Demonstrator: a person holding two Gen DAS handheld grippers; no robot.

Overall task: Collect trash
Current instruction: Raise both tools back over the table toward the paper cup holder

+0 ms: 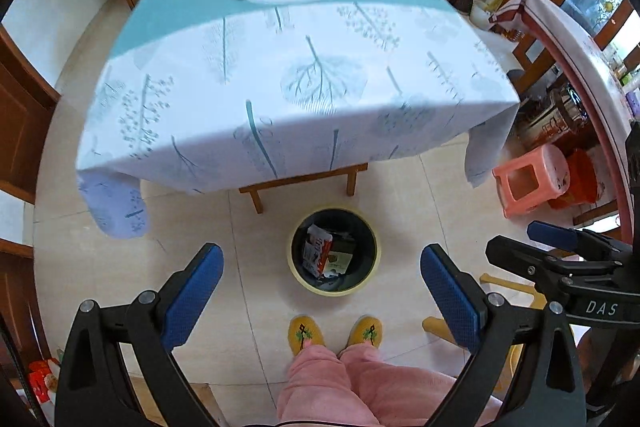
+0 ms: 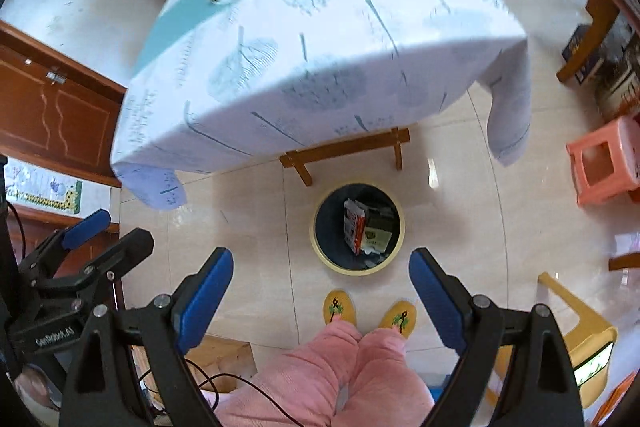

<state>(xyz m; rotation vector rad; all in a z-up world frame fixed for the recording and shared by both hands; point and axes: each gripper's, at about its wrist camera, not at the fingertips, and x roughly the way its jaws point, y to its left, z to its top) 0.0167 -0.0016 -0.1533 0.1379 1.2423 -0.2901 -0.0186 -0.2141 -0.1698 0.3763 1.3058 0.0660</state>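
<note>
Left claw (image 1: 322, 281) gapes above trash-filled bin (image 1: 335, 287).

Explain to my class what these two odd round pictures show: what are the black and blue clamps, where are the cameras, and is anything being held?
A seated person holds a hand gripper in each hand, with a fisheye camera on each. The left camera looks past the left gripper, the right camera past the right gripper. Both are open and empty. Between them on the floor stands a bin with wrappers already inside, near the person's yellow slippers. Beyond is a table under a leaf-print cloth, with dishes and packets at its far end.
</note>
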